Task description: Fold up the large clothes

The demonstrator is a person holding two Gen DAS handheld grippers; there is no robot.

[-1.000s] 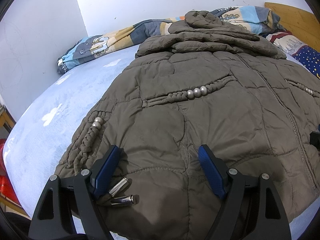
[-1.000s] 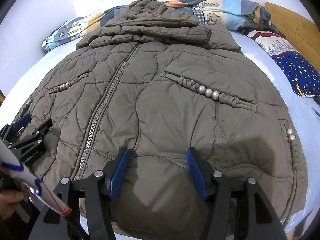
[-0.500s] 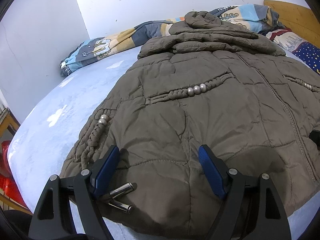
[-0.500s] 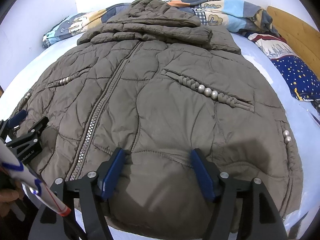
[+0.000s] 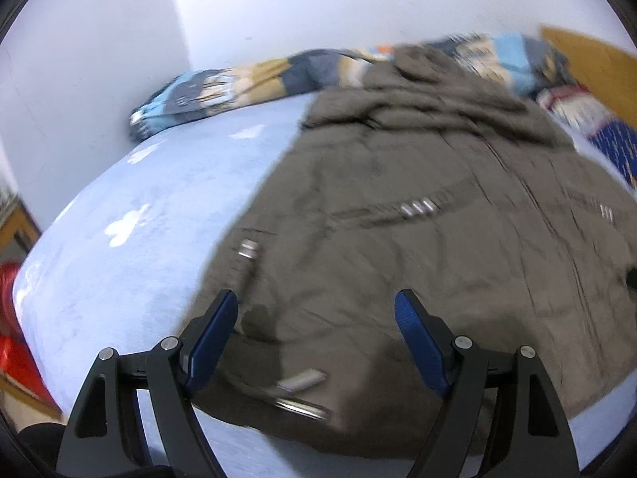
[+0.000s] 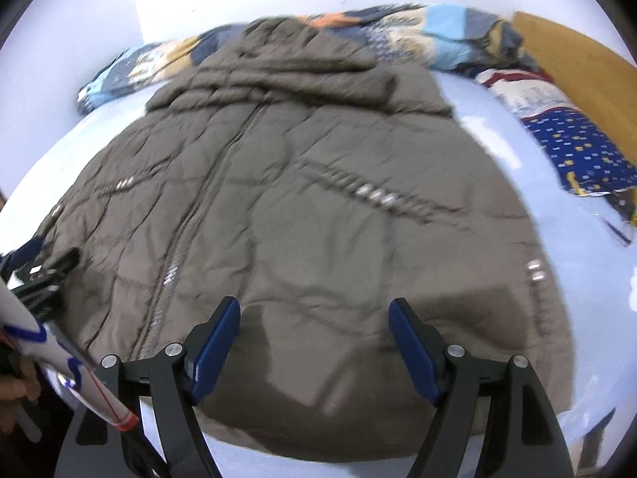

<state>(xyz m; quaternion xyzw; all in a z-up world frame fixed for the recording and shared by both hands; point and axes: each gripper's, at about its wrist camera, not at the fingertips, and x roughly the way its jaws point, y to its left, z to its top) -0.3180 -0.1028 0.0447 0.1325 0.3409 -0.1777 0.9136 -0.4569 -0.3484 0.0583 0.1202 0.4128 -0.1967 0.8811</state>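
Observation:
A large olive-brown quilted jacket (image 5: pixel 438 219) lies flat, front up, on a light blue bed (image 5: pixel 139 219); it also shows in the right wrist view (image 6: pixel 298 219), with its hood toward the far wall. My left gripper (image 5: pixel 316 310) is open and empty, above the jacket's near left hem, by metal cord ends (image 5: pixel 302 382). My right gripper (image 6: pixel 314 314) is open and empty above the near right hem. The left gripper also shows at the left edge of the right wrist view (image 6: pixel 43 267). Both views are motion-blurred.
A rolled patterned quilt (image 6: pixel 398 36) lies along the far wall behind the hood. A blue starred pillow (image 6: pixel 577 151) and a wooden headboard (image 6: pixel 577 59) are at the right. A red object (image 5: pixel 16 338) sits off the bed's left edge.
Both grippers have pulled back toward the near edge of the bed and risen, so more of the hem and bed shows. Both stay open. The jacket has not moved.

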